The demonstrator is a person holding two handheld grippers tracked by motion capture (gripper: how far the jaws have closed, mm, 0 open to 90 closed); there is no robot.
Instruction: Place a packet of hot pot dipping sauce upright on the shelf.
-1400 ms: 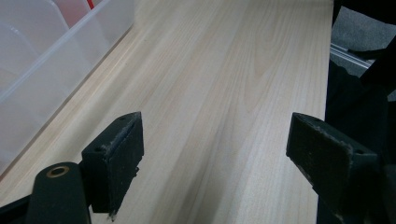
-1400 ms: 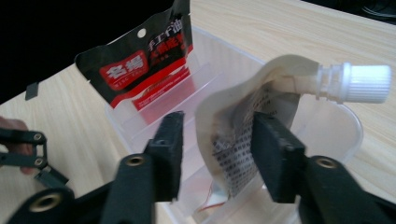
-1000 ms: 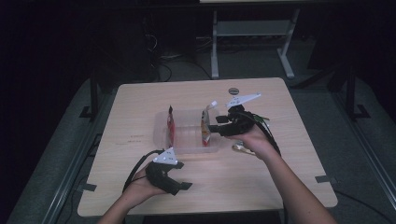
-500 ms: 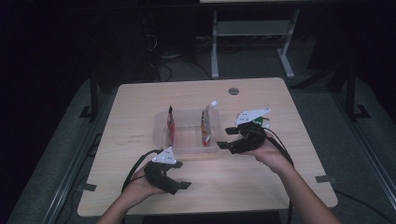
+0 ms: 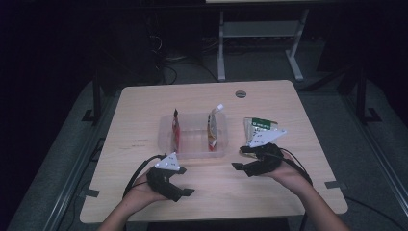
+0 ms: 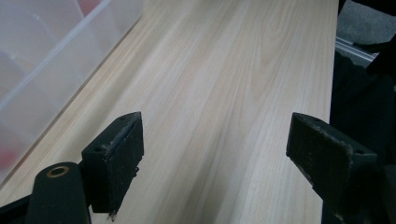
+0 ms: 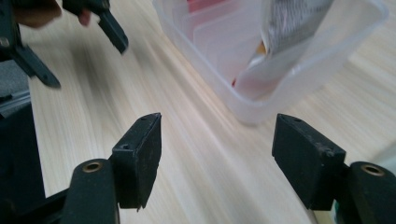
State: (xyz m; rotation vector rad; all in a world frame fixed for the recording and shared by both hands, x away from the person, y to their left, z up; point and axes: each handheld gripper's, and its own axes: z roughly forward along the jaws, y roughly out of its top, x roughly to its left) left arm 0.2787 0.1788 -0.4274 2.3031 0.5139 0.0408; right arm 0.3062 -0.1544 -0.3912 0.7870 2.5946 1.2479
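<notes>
The packets come first: a red packet (image 5: pixel 176 129) stands at the left end of the clear bin (image 5: pixel 192 150), a second packet (image 5: pixel 213 126) stands at its right end, and a green-and-white packet (image 5: pixel 259 129) lies flat on the table (image 5: pixel 144 101) just right of the bin

Going left to right, the left gripper (image 5: pixel 179 190) rests low at the near edge of the table, where it was a second ago. Its jaws stand wide apart with nothing between them; in the left gripper view they frame bare wood, with the bin wall up at the left

At the bin's right end a second ago, the right gripper (image 5: pixel 239 159) was up beside the second packet. It has since drawn back toward the person and now sits near the bin's near right corner, just in front of the green-and-white packet. Its jaws have just been opening and hold nothing; the right gripper view looks between them at bare table and the bin corner

My reading is that the second packet has been let go and is in place, so that packet's placing looks finished. The flat packet beside the right gripper seems the likely next pick
</notes>
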